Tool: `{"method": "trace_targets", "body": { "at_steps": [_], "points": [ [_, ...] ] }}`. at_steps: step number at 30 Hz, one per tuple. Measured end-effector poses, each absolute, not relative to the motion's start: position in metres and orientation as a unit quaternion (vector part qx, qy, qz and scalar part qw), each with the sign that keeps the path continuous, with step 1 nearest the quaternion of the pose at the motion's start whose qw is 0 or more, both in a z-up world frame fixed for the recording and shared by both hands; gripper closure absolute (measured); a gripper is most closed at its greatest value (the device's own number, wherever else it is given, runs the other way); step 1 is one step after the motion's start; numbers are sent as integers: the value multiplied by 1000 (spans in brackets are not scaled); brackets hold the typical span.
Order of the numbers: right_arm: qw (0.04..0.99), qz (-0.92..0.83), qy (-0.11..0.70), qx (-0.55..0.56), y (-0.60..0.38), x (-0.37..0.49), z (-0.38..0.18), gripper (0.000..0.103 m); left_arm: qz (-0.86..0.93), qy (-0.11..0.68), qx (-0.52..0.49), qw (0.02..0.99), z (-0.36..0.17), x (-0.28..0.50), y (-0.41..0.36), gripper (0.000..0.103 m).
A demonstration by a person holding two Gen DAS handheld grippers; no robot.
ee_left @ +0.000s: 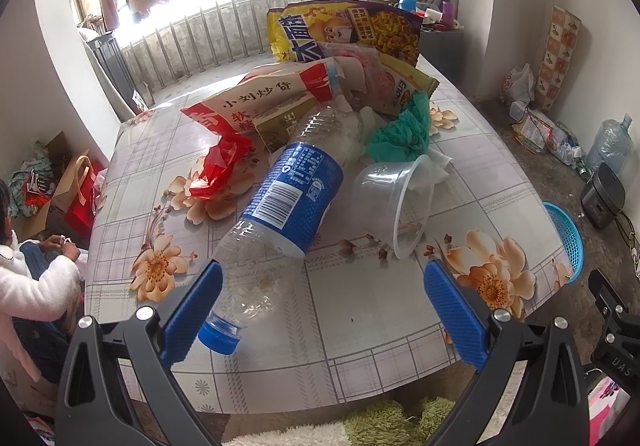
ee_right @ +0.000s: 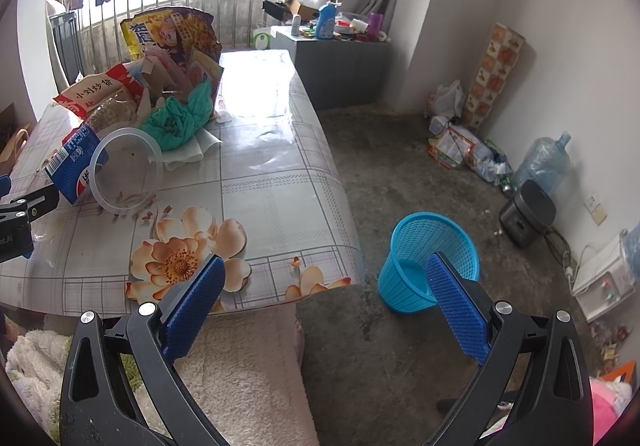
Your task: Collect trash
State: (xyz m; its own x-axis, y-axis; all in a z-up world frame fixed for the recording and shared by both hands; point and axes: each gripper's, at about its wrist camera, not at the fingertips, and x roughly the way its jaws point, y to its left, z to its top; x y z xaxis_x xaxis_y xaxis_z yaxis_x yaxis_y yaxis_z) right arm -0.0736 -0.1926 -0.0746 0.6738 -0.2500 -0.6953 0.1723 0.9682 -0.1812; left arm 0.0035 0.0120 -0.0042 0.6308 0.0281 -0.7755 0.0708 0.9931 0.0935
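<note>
Left gripper [ee_left: 323,286] wide, holding nothing, at near table [ee_left: 360,330] edge. Plastic bottle [ee_left: 280,222] lying between pads (cap near). Right gripper [ee_right: 326,284] wide, over floor; blue basket [ee_right: 404,270] right of table.

The left tongs [ee_left: 323,280] gape wide over the table's [ee_left: 360,326] near edge, empty. Between their pads lies a capped plastic bottle [ee_left: 280,218], its blue cap [ee_left: 219,336] toward the near edge, beside a tipped clear tub [ee_left: 394,200] and heaped wrappers [ee_left: 320,86].
</note>
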Motion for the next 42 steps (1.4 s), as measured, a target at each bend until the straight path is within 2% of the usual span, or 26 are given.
{"method": "trace_targets", "body": {
  "at_steps": [42],
  "points": [
    [913, -111, 388, -51, -189, -71, -76, 7, -1, 431, 58, 900, -8, 5, 16, 4]
  ]
}}
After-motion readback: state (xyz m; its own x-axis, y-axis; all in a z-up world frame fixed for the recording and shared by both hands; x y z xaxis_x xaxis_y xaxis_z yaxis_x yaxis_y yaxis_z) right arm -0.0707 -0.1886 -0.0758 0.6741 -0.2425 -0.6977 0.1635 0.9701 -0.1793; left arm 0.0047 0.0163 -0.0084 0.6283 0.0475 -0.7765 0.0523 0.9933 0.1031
